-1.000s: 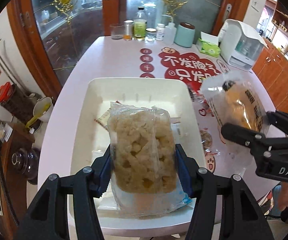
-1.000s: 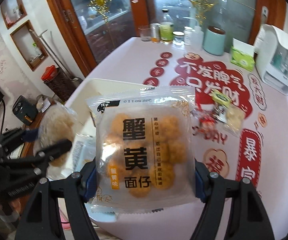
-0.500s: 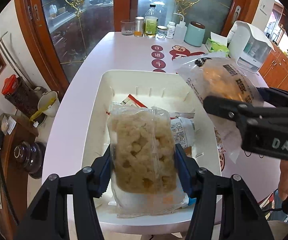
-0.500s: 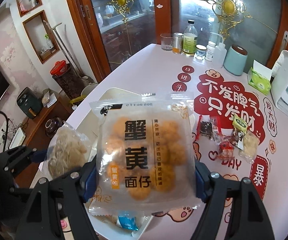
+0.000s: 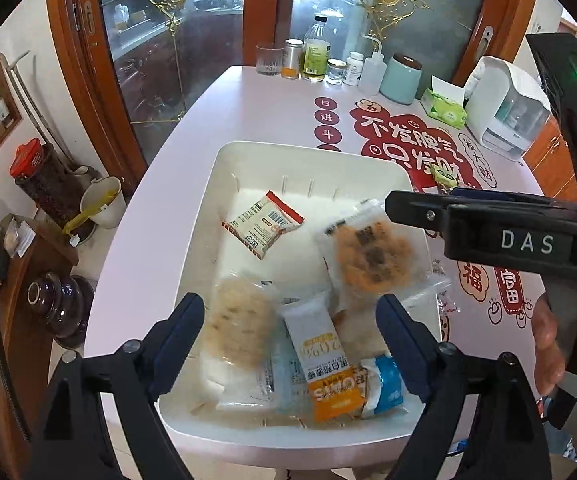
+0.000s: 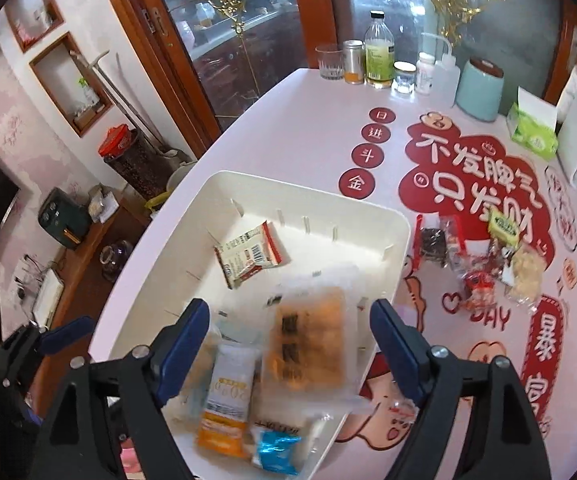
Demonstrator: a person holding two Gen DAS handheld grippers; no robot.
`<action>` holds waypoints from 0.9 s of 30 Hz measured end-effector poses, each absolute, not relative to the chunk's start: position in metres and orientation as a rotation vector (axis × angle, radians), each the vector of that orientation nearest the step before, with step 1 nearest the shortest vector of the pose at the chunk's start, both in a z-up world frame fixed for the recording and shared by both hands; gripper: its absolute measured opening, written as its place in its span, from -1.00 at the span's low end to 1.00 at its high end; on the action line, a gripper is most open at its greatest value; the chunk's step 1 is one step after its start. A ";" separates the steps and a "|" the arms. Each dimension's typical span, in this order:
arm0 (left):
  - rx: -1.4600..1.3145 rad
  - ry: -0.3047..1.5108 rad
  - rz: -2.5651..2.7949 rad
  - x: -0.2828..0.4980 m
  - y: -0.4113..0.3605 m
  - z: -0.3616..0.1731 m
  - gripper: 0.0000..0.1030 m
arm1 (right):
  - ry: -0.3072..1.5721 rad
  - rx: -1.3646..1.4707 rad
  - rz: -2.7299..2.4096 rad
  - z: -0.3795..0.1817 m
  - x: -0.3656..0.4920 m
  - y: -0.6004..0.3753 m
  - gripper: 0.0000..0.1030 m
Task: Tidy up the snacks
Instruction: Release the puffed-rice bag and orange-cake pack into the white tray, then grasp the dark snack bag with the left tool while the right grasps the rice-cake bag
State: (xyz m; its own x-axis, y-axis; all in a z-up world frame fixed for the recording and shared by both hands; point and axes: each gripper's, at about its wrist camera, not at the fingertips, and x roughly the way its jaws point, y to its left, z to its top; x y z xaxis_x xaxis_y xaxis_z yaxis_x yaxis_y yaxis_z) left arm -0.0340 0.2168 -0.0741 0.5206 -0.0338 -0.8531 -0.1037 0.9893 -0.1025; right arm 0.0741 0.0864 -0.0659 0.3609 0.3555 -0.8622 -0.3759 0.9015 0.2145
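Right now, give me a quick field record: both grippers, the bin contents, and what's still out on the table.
left gripper: open, empty, above bin
right gripper: open, empty, above bin
white plastic bin: on pink table
orange-printed clear snack bag: in bin, right side
pale puffed-snack bag: in bin, near left
red-edged white packet: in bin, middle
loose small snacks: on table, right of bin

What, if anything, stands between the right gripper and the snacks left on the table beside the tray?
Nothing visible does. The right gripper hangs open over the tray, and the loose snacks lie on bare table beyond the tray's right wall.
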 end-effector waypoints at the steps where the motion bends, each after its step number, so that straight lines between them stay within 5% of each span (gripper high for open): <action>1: -0.146 1.025 0.045 -0.035 0.216 -0.074 0.69 | 1.104 -0.022 0.472 -0.066 0.073 0.086 0.62; 27: -0.114 1.037 0.028 -0.044 0.197 -0.070 0.69 | 1.119 -0.038 0.433 -0.065 0.033 0.063 0.65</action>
State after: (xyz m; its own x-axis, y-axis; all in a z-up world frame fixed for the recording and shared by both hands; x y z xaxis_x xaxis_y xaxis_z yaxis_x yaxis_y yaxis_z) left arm -0.0438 0.1967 -0.0696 0.5091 -0.0304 -0.8602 -0.0773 0.9937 -0.0808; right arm 0.0334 0.0625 -0.0654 0.3625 0.3178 -0.8761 -0.3551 0.9162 0.1854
